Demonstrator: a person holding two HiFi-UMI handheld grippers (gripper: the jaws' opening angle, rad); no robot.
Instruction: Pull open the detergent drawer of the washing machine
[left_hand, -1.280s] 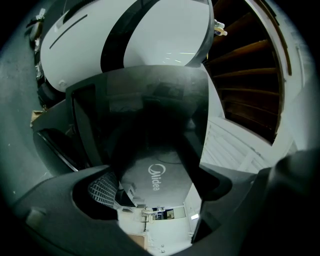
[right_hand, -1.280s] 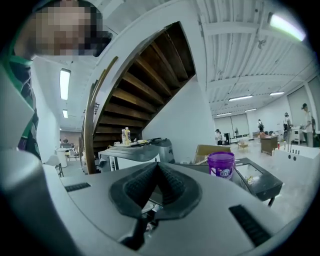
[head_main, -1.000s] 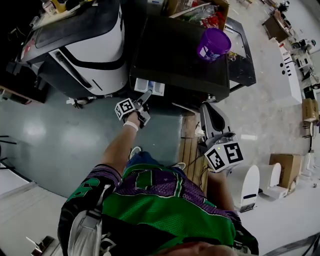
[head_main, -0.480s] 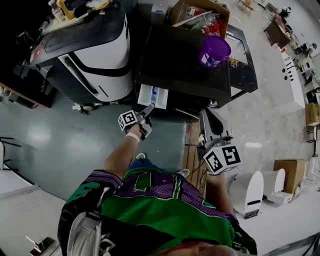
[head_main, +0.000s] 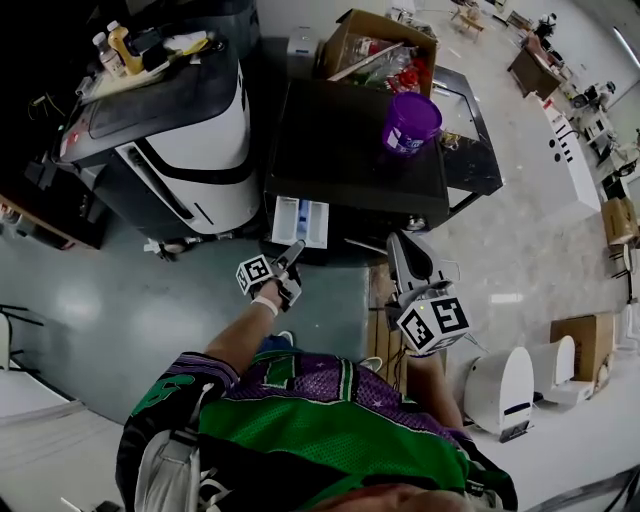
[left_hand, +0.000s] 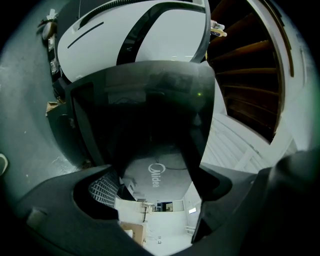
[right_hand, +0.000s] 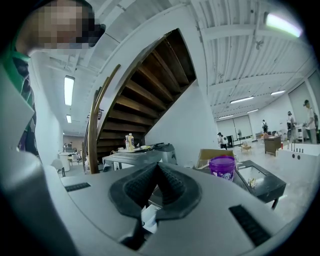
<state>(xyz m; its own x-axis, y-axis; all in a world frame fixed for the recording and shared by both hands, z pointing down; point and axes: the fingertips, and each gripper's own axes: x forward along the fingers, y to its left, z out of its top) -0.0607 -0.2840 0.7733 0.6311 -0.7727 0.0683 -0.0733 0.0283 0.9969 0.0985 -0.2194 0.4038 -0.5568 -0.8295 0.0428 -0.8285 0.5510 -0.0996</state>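
Observation:
The black washing machine (head_main: 350, 150) stands ahead of me, with its white detergent drawer (head_main: 300, 221) pulled out of the front at the left. My left gripper (head_main: 295, 248) is at the drawer's front edge, shut on the dark glossy drawer front (left_hand: 150, 115), which fills the space between its jaws in the left gripper view. The left gripper (left_hand: 155, 187) has a ribbed pad on each side of that panel. My right gripper (head_main: 398, 245) hangs to the right of the drawer, shut and holding nothing. In its own view the right gripper (right_hand: 156, 172) has its pads pressed together.
A purple bucket (head_main: 408, 122) sits on the washer's top. A white and black machine (head_main: 190, 130) stands close on the left. A cardboard box (head_main: 380, 50) is behind. A wooden pallet (head_main: 382, 320) lies at my feet. A dark wooden staircase (left_hand: 250, 65) rises on the right.
The drawer has slid further out of the washer, drawn by my left gripper moving back toward me. The right gripper has stayed shut beside it.

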